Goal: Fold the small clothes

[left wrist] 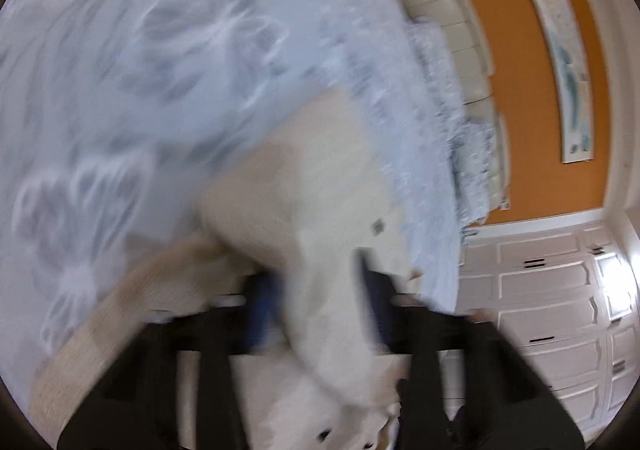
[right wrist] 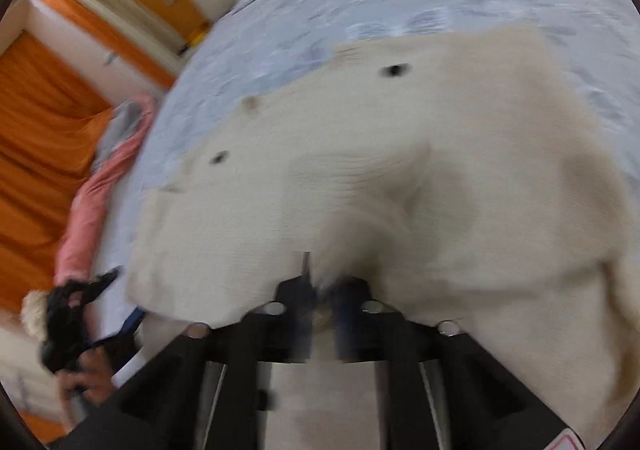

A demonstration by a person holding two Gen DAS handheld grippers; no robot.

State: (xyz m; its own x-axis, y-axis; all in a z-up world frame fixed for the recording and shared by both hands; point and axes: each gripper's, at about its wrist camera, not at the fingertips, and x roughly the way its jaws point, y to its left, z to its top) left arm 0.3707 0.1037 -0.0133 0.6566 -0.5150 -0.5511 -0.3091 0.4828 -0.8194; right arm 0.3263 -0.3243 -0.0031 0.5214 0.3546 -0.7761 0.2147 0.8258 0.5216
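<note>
Both grippers, left (left wrist: 320, 290) and right (right wrist: 320, 290), have jaws clamped on a soft, ribbed cream cardigan (right wrist: 400, 178) over the blue floral bedspread (left wrist: 160, 70).

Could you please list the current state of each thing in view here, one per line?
Cream garment: partly lifted off the bed, bunched, gripped by both grippers.
Left gripper: shut on the cream garment.
Right gripper: shut on the cream garment's edge.
Blue floral bedspread: spread over the bed.
Pink garment: lying crumpled at the bed's edge, untouched.
</note>
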